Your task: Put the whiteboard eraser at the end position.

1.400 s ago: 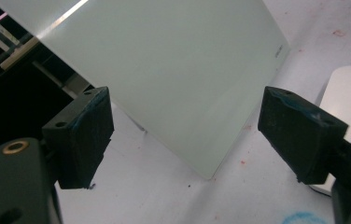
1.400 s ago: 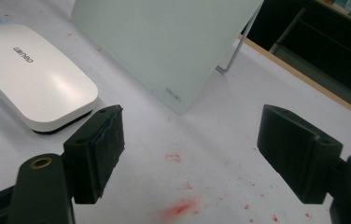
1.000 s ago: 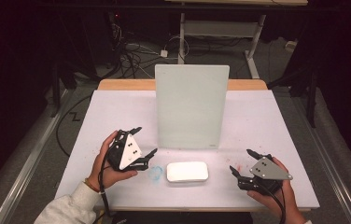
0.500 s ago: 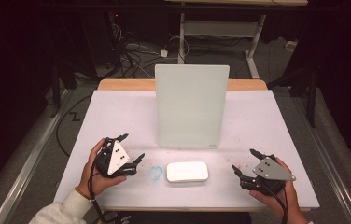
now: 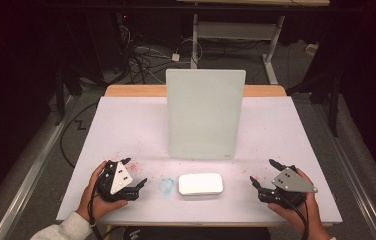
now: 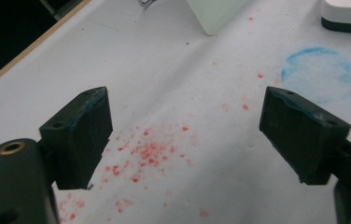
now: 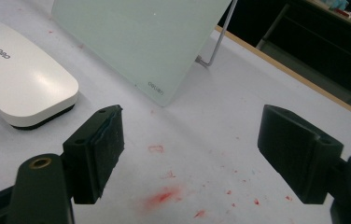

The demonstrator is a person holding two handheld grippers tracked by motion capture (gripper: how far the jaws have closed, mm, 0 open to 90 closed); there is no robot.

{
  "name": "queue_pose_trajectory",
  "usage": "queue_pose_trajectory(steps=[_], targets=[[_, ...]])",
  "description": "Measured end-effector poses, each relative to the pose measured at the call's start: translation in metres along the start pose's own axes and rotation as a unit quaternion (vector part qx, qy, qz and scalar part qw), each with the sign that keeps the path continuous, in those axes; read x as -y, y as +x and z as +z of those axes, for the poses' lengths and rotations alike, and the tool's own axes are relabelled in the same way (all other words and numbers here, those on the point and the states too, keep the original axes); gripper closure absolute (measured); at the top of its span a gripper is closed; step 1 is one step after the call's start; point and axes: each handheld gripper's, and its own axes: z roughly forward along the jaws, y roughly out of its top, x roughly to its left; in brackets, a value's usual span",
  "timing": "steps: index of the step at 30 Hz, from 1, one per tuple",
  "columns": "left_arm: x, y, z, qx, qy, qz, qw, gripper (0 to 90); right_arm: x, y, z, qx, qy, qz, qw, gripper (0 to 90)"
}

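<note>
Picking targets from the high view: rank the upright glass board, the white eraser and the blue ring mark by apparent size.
1. Glass board, largest by far.
2. White eraser, lying in front of the board.
3. Blue ring mark, smallest, just left of the eraser.

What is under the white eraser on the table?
The white eraser lies flat on the white table cover. A dark pad shows along its bottom edge. The cover beneath it is hidden, so any marks there cannot be seen. A blue ring lies beside it.
</note>
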Motion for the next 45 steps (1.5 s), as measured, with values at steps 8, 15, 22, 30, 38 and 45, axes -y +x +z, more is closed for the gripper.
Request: queue_pose_trajectory(steps=[8, 15, 22, 30, 38, 45], targets=[[0.001, -0.003, 0.000, -0.004, 0.004, 0.004, 1.0000, 15.8, -0.001, 0.001, 0.002, -0.003, 0.000, -0.003, 1.0000, 23.2], [0.000, -0.003, -0.005, -0.009, -0.005, 0.012, 0.9999, 15.8, -0.001, 0.004, 0.002, -0.002, 0.005, -0.010, 0.9999, 23.2], [0.000, -0.001, -0.009, -0.013, -0.011, 0.012, 0.9998, 15.8, -0.003, 0.006, 0.002, -0.003, 0.004, -0.013, 0.9999, 23.2], [-0.001, -0.002, -0.010, -0.015, -0.011, 0.014, 0.9997, 15.7, -0.002, 0.006, 0.003, -0.005, 0.006, -0.013, 0.9999, 23.2], [0.000, -0.001, -0.012, -0.015, -0.009, 0.014, 0.9998, 15.8, -0.003, 0.007, 0.004, -0.007, 0.006, -0.017, 0.9998, 23.2], [0.000, -0.001, -0.010, -0.016, -0.007, 0.011, 0.9998, 15.8, -0.004, 0.007, 0.006, -0.010, 0.005, -0.017, 0.9998, 23.2]])
